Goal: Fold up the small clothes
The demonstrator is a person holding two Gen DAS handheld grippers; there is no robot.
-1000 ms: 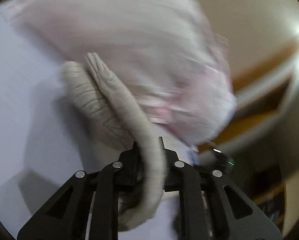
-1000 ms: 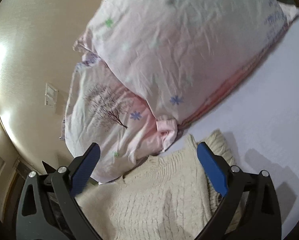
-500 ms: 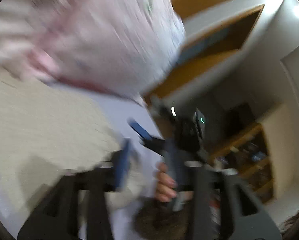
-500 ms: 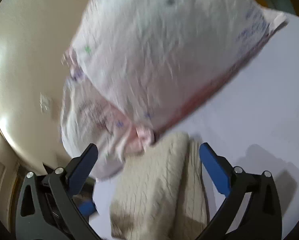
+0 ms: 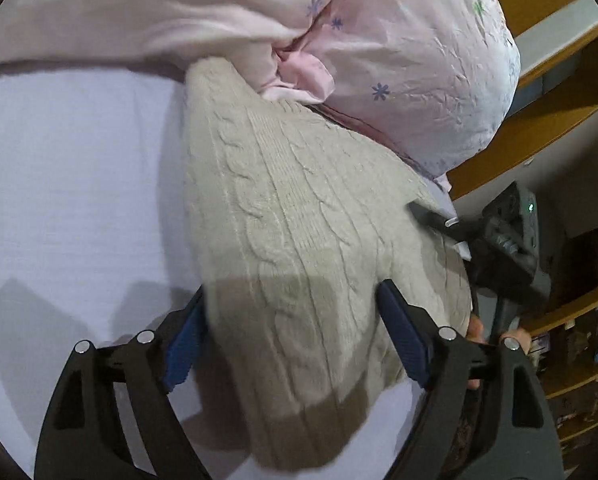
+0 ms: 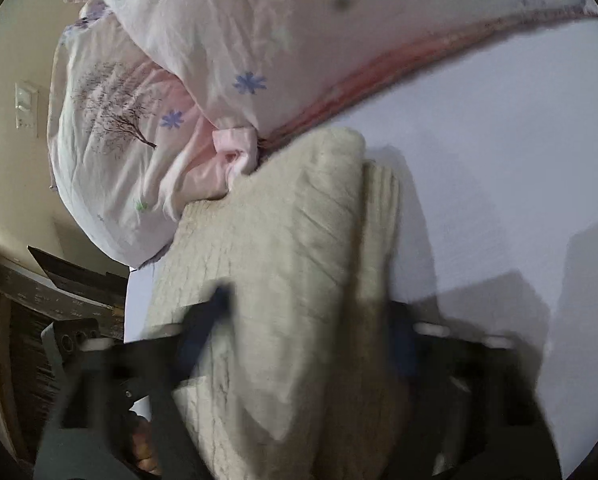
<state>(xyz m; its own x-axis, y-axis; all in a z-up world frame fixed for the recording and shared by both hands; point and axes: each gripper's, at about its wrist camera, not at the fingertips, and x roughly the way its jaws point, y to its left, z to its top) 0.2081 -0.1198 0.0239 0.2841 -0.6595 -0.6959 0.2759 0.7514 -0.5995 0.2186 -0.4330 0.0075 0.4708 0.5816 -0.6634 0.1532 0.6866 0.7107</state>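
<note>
On the white sheet (image 5: 67,184), the sweater (image 5: 299,248) now lies folded, released from both grippers' spread jaws.

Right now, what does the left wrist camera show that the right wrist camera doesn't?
Left wrist only: wooden shelving, and the right gripper reaching onto the sweater's far edge. Its own left gripper is sharp, jaws open astride the sweater.

Right wrist only: a wall switch, and a narrower folded layer along the sweater's right side. Its own gripper is too blurred to read.

Both: the cream cable-knit sweater on the white sheet, butted against the pink floral bedding.
</note>
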